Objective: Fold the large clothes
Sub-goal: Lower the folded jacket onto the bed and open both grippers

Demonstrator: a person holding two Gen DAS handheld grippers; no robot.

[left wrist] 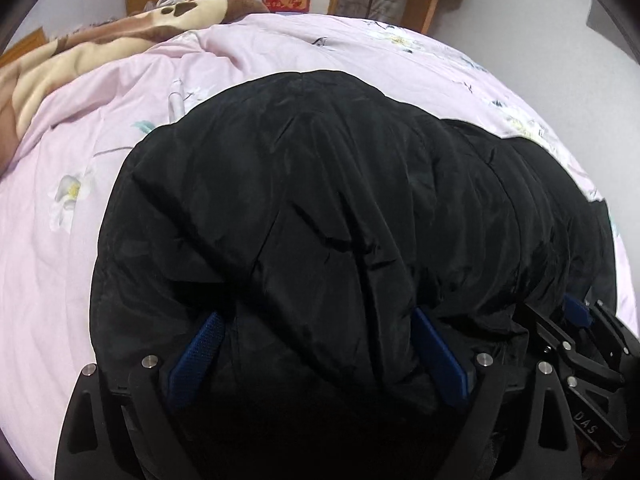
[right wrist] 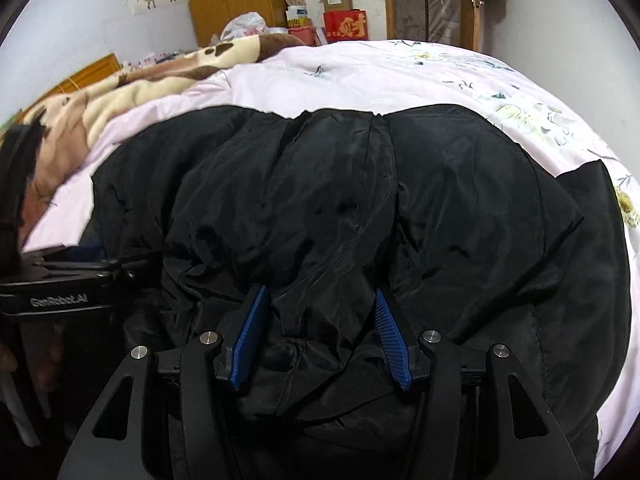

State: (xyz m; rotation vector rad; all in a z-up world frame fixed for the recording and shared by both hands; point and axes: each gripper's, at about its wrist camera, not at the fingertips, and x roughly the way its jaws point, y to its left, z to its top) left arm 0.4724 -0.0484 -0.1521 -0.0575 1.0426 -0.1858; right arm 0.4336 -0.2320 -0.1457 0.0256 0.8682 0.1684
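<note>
The black padded jacket (left wrist: 320, 208) lies bunched on the pink floral bedsheet (left wrist: 60, 248), filling the middle of both wrist views, with its far edge toward twelve o'clock and its near hem under the tools. Its shell is a thin, glossy woven fabric, puffy underneath, creased in soft ridges and likely slippery. The left gripper (left wrist: 320, 344) stands wide apart over a broad bulge of the jacket; its blue ribbed pads (left wrist: 200, 356) flank the fabric without visibly pressing it, so it reads as released. The right gripper (right wrist: 320, 332) stands about half spread with a bunched fold rising between its pads; whether they pinch that fold cannot be told. In the left view it shows at four o'clock. Judged as a step: gather or re-seat the near hem before folding. To do it well, take several layers deep in the pads, lift both sides evenly, and lay the fold flat toward twelve o'clock. A brown patterned blanket (right wrist: 132, 88) lies at ten o'clock.
</note>
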